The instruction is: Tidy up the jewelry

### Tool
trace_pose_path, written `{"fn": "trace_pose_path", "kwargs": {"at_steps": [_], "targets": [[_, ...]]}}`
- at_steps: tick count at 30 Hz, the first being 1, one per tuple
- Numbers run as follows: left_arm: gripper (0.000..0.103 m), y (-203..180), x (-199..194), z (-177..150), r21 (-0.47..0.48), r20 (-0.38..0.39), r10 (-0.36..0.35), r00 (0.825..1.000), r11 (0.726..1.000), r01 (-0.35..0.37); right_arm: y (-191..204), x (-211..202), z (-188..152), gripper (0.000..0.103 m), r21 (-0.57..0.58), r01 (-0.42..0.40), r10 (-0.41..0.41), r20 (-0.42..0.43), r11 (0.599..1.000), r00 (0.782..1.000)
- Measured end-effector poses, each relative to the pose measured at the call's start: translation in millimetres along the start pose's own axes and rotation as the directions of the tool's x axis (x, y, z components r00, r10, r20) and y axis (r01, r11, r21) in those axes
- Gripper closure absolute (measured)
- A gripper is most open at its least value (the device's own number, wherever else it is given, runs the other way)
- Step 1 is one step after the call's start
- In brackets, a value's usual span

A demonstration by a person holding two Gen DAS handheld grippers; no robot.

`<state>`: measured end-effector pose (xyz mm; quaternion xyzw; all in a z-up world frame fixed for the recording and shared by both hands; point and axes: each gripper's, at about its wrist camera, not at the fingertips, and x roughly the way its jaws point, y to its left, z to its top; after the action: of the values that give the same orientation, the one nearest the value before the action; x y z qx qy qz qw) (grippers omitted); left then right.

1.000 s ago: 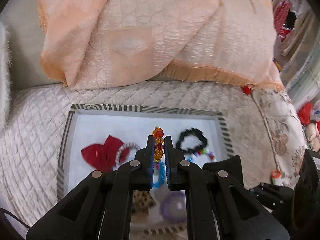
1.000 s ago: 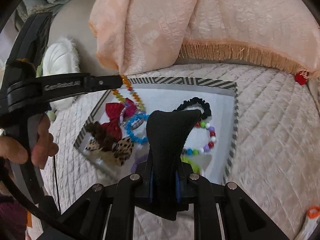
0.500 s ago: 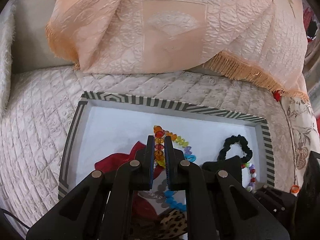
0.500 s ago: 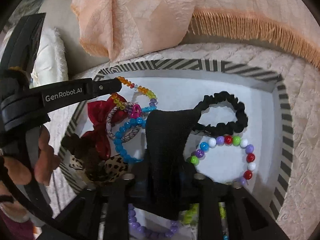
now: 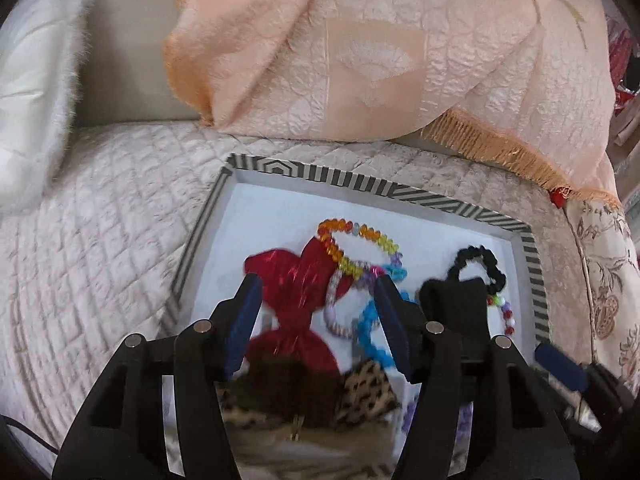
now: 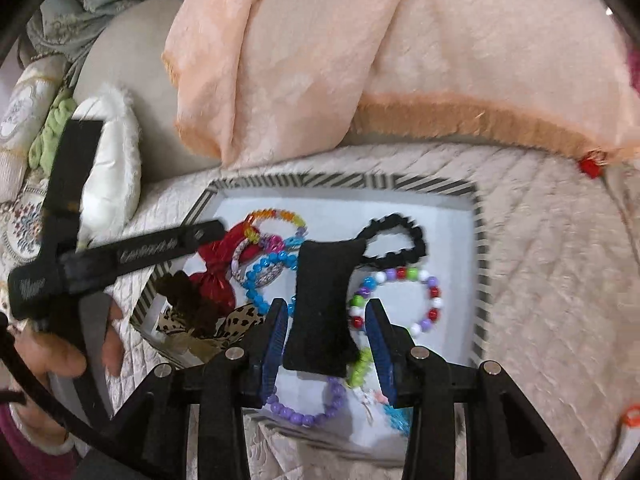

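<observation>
With the left gripper (image 5: 316, 312) just sprung wide, dropping the bracelet (image 5: 356, 250) in the tray (image 5: 400, 190), the right gripper (image 6: 326, 334), half-spread around the pouch (image 6: 324, 304), releases next.

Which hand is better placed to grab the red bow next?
Left, probably: the left gripper, jaws just opened and empty, hangs over the red bow; the right gripper, jaws just opened too, has the black cloth between them.

Tray (image 6: 478, 240) on quilted cover (image 6: 560, 280), bracelets (image 6: 394, 300) inside, draped blanket (image 6: 360, 60) behind it
</observation>
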<state>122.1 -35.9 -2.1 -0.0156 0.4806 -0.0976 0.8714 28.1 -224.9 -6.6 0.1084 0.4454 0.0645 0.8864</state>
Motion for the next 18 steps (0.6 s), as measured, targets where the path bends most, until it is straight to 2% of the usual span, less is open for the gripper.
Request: {"fn": "trace_pose_path", "kwargs": {"at_steps": [6, 9, 18], "targets": [[0.045, -0.8, -44.2, -25.6, 0.003, 0.081, 0.037, 0.996, 0.999, -0.037, 9.1, -19.0, -15.5, 0.065, 0.013, 0.07, -0.071, 0.02, 0.997, 0.997], [0.045, -0.1, -62.7, -39.2, 0.009, 0.118, 0.072, 0.99, 0.997, -0.073, 11.2, -25.4, -22.9, 0.064, 0.037, 0.068, -0.069, 0.025, 0.997, 0.997], [0.045, 2.3, -106.1, -66.5, 0.014, 0.201, 0.089, 0.976, 0.996, -0.093, 21.4, -50.5, -32.4, 0.061, 0.041, 0.089, -0.092, 0.055, 0.995, 0.994]]}}
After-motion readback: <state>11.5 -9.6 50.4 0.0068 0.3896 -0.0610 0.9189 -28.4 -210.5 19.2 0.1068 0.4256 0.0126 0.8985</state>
